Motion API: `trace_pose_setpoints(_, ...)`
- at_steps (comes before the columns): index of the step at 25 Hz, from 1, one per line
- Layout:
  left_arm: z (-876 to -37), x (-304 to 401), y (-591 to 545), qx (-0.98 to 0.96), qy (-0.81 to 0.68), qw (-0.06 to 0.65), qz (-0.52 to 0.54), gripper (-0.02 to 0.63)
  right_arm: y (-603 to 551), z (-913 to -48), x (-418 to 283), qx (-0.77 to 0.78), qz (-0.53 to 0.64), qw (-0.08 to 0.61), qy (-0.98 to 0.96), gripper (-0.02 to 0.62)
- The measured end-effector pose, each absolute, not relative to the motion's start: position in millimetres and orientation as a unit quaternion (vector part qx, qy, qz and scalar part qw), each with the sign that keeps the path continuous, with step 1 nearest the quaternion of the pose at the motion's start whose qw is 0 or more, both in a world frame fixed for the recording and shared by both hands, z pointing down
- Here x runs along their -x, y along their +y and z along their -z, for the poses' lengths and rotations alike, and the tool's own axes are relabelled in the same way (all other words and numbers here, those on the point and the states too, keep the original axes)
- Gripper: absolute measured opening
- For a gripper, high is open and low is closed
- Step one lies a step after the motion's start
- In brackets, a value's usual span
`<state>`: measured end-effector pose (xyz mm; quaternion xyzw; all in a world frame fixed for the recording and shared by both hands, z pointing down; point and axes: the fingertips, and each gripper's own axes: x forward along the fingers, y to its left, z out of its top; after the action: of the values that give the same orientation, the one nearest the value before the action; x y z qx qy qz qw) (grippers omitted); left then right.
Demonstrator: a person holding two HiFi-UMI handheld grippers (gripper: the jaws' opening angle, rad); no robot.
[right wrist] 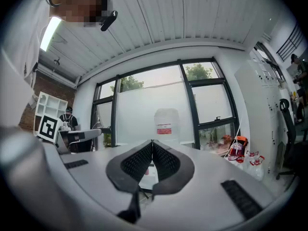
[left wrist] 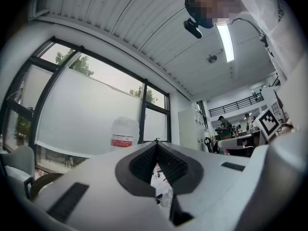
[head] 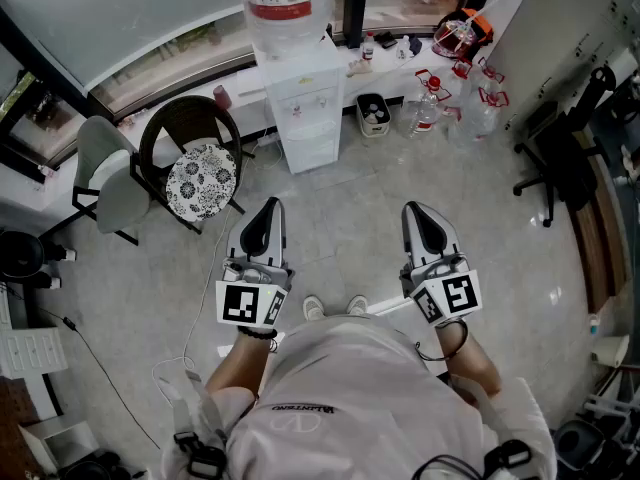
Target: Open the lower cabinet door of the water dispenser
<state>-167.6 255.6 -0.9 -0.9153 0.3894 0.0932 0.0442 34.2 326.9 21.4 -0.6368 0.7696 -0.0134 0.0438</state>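
Approach water dispenser (head: 305,83), well ahead of left gripper (head: 268,208) and right gripper (head: 418,211), both pressed together and empty; take lower cabinet door (head: 312,148) at dispenser's base by its free edge, probably light, stiff, hinged.

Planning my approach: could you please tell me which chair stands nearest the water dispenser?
The dark chair with the floral cushion, left of the water dispenser; the others stand farther off.
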Motion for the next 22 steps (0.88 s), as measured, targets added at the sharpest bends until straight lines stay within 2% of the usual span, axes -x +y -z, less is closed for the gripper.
trace_pose_setpoints(22, -9.4, 201.5, 244.5, 0.931, 0.352, 0.029, -0.095, 0.002, 308.4, -24.1, 27.2, 0.629, 0.018, 0.050, 0.776, 0.017)
